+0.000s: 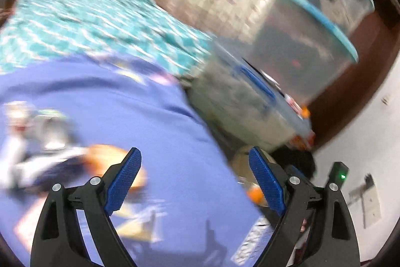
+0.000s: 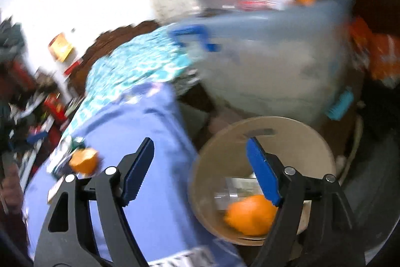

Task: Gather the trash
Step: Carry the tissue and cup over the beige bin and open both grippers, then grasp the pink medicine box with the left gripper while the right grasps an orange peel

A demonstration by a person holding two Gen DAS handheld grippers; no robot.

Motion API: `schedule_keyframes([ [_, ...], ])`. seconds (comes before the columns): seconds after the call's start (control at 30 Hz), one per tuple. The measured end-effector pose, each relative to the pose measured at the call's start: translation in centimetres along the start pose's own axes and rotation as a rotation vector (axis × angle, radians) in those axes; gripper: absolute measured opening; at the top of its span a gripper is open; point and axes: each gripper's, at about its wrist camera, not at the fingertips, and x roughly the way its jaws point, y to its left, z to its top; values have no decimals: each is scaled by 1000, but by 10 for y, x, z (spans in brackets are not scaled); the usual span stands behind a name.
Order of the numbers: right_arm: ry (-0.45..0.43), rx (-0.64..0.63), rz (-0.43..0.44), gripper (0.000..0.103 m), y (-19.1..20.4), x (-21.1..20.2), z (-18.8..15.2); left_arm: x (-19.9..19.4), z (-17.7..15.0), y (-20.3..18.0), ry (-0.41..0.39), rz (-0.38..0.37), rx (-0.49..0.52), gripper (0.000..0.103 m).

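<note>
My left gripper (image 1: 194,149) is open and empty above a blue cloth (image 1: 150,116). On that cloth at the left lie blurred trash pieces: an orange scrap (image 1: 107,154) and silvery wrappers (image 1: 50,131). My right gripper (image 2: 200,139) is also open and empty, with its right finger over a round beige bin (image 2: 287,120). Inside the bin sit an orange crumpled piece (image 2: 250,215) and some clear plastic (image 2: 230,194). In the right wrist view, another orange scrap (image 2: 83,162) lies on the blue cloth (image 2: 150,167) to the left of the gripper. Both views are blurred.
Clear storage tubs with blue lids (image 1: 312,29) are stacked beside the bed, and one of them (image 2: 262,61) stands right behind the bin. A teal patterned sheet (image 1: 87,16) covers the far part of the bed. A cluttered shelf (image 2: 37,104) stands at the left, a white wall (image 1: 370,142) at the right.
</note>
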Motion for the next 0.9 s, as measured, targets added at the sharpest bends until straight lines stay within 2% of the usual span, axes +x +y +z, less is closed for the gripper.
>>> schedule_keyframes([
  [0.17,112,-91,149,74,69,43,-6,-77,-32,72,-46,263,-37,83],
  [0.23,167,-106,210,74,95,64,-10,-91,-51,96,-31,329,-53,83],
  [0.33,255,-116,295,75,138,95,-20,-97,-80,118,20,410,-22,84],
  [0.4,313,-145,325,77,171,121,-30,-91,-93,125,58,426,18,89],
  [0.47,353,-176,304,88,201,143,-43,-77,-102,130,98,442,90,92],
  [0.5,367,-193,294,89,215,152,-48,-69,-104,132,112,442,115,92],
  [0.6,384,-228,242,90,244,175,-60,-41,-110,137,166,411,192,94],
  [0.8,408,-137,180,90,253,207,-61,6,-117,152,260,398,245,94],
  [0.83,411,-138,176,90,253,208,-61,10,-120,155,263,416,240,92],
  [0.87,412,-148,175,87,256,209,-64,12,-122,156,256,439,244,86],
  [0.9,409,-162,158,80,256,211,-64,11,-123,156,248,458,252,82],
])
